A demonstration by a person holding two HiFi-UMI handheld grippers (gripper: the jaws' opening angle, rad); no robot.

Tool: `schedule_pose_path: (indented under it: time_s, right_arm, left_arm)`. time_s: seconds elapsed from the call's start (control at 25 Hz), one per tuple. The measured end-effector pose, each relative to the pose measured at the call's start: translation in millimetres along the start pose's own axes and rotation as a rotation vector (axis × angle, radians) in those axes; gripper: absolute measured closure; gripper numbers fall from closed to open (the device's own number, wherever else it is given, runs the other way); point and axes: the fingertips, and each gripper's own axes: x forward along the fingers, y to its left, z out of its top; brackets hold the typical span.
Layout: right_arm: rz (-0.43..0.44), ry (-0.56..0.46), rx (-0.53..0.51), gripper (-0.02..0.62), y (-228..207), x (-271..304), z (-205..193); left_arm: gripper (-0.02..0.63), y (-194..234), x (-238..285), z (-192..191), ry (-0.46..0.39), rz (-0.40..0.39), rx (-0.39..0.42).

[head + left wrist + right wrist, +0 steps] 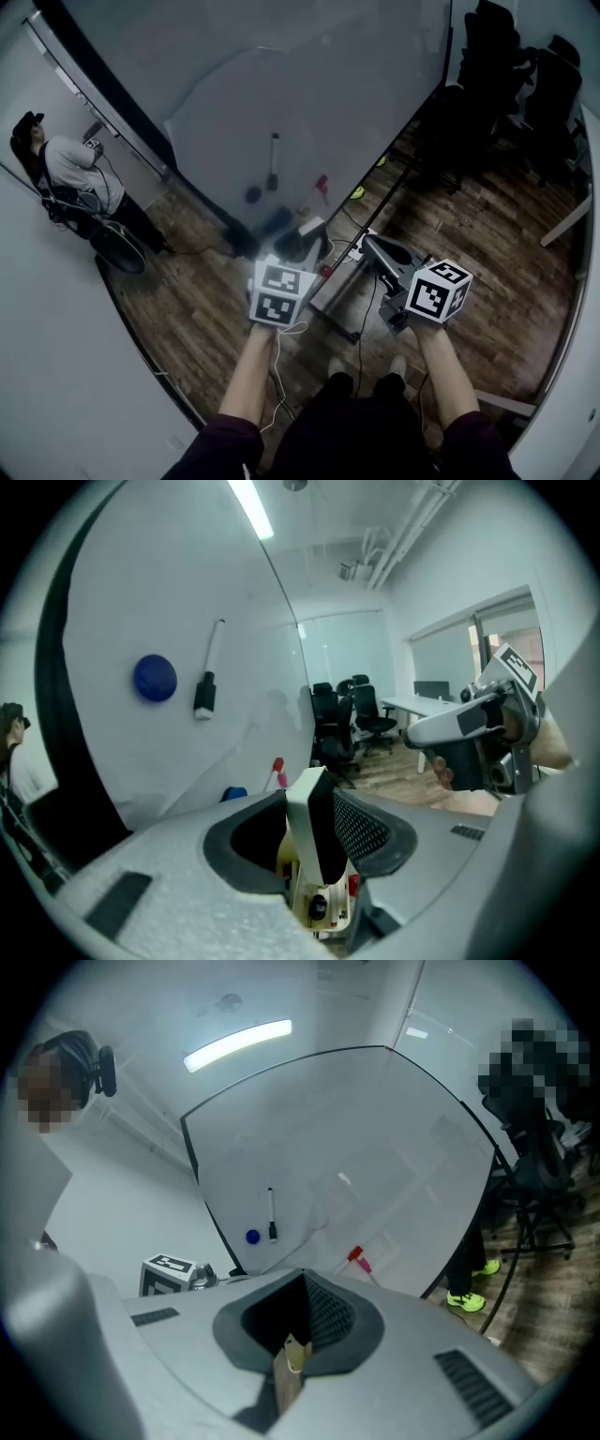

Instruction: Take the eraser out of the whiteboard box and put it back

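Note:
The eraser (314, 829), a cream block with a black felt face, stands upright between the jaws of my left gripper (319, 808), which is shut on it. In the head view the left gripper (302, 242) is at the lower edge of the whiteboard (281, 84), in front of it. My right gripper (373, 246) is beside it to the right, jaws together with nothing between them; its own view shows only the board ahead of the gripper (302, 1283). I cannot make out the whiteboard box.
On the board hang a black marker (274, 161), a blue round magnet (155, 678) and a red marker (322, 185). The board's stand legs (339, 298) and a cable cross the wood floor. A person (66, 173) stands left; office chairs (506, 56) stand far right.

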Motion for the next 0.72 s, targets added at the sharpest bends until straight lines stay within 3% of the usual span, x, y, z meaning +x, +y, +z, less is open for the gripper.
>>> schedule_pose_path:
  time_s: [0.72]
  right_arm:
    - [0.138,-0.147,-0.252,0.592,95.3,-30.3,98.0]
  left_arm:
    - [0.454,-28.0,-109.6,134.2,-0.478,0.001,-0.076]
